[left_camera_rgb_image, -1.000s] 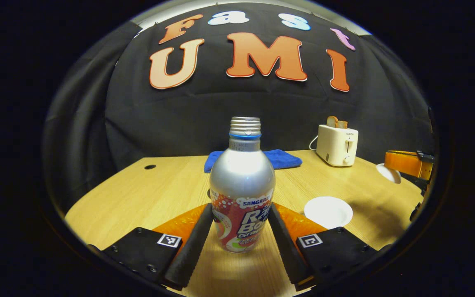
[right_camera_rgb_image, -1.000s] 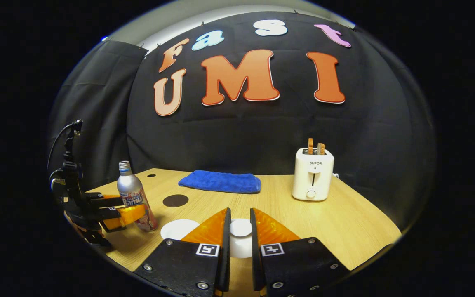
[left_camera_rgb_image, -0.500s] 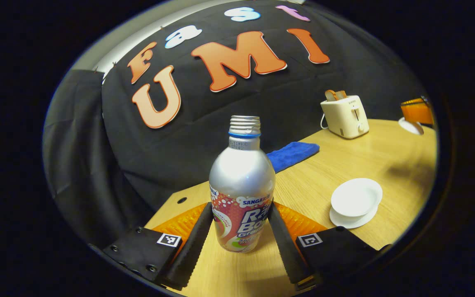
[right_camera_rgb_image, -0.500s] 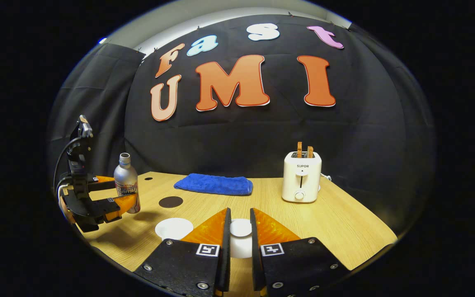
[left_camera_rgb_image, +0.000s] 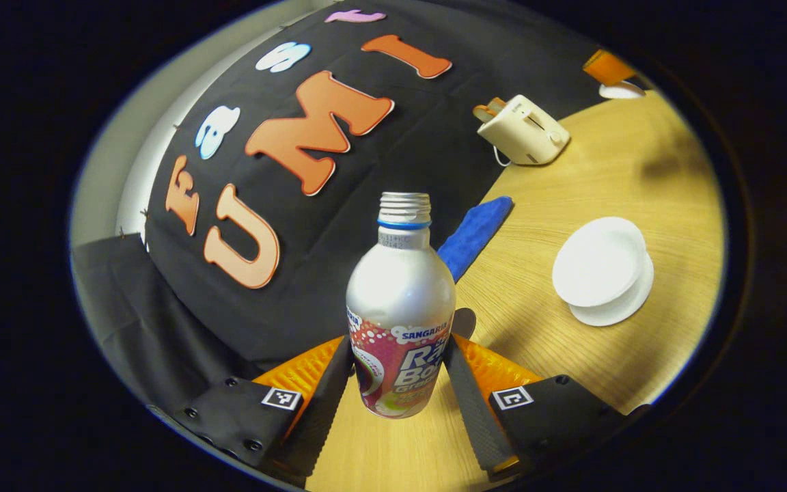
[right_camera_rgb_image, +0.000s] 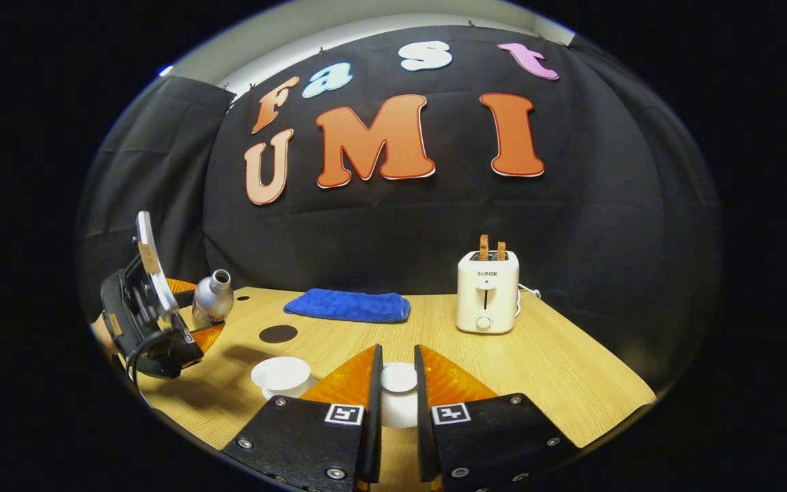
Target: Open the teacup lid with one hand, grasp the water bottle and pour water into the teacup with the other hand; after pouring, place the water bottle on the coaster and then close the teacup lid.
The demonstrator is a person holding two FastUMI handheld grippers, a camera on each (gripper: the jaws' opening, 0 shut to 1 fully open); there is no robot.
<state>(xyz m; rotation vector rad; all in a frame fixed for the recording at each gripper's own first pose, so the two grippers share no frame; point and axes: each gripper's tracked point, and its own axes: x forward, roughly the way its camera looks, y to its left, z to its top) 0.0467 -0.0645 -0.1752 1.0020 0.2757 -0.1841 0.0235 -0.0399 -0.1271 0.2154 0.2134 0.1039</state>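
A silver bottle with a red label and an open threaded neck is held above the table, and my left gripper is shut on its lower body. In the right gripper view the bottle leans toward the open white teacup, with the left gripper around it. The teacup stands on a saucer to the right of the bottle. My right gripper is shut on the knob of the white lid, held above the table. A dark round coaster lies behind the cup.
A folded blue towel lies at the back of the wooden table. A white toaster with two slices of toast stands at the back right. The table has a small hole near its back left corner.
My left gripper has lifted the bottle off the table and tilted it toward the teacup. My right gripper has stayed nearly still, holding the lid.
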